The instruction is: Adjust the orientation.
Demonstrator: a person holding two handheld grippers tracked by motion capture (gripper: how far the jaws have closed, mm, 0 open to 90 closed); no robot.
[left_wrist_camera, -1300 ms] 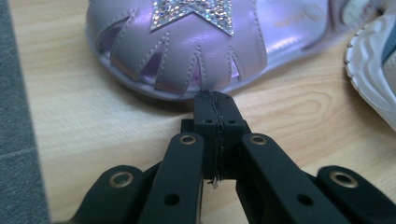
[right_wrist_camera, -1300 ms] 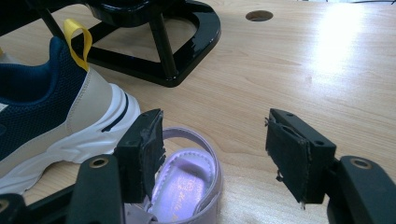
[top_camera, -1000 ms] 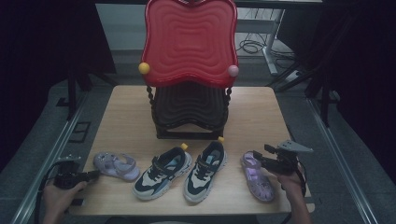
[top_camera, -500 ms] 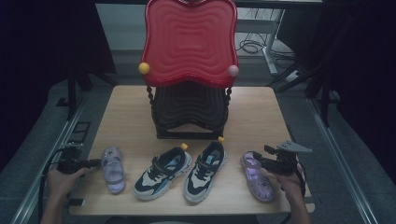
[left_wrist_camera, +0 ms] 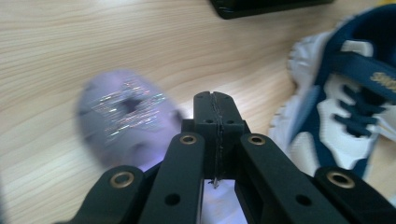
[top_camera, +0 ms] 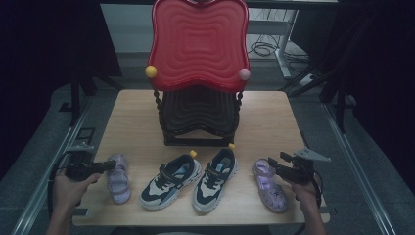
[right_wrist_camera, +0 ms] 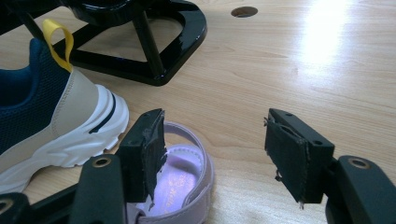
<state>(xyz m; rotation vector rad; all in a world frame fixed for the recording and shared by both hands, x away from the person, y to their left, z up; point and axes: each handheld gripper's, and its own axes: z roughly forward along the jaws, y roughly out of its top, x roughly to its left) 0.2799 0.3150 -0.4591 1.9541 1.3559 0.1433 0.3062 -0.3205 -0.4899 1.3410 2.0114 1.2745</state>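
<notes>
In the high view my left gripper [top_camera: 110, 165] is at the table's left front, at the heel end of a lilac glitter sandal [top_camera: 119, 180]. Seen from the left gripper view, the left gripper [left_wrist_camera: 215, 100] is shut, with the blurred sandal [left_wrist_camera: 126, 109] right beneath it and lilac material running up between its arms. The second lilac sandal [top_camera: 269, 187] lies at the right front. My right gripper [top_camera: 272, 169] is low over its heel. The right gripper [right_wrist_camera: 215, 140] stands open, one jaw over the heel strap of that sandal [right_wrist_camera: 182, 182], not pressing on it.
Two navy and white sneakers [top_camera: 170, 182] [top_camera: 214, 178] lie between the sandals. A red wavy panel [top_camera: 198, 44] on a black stand [top_camera: 198, 117] fills the middle of the wooden table [top_camera: 266, 122]. The stand's foot [right_wrist_camera: 154, 51] is close ahead of the right gripper.
The left sandal has swung from lying crosswise to lying lengthwise, and the left hand has risen and shifted away from the front edge. The right hand has stayed put.
</notes>
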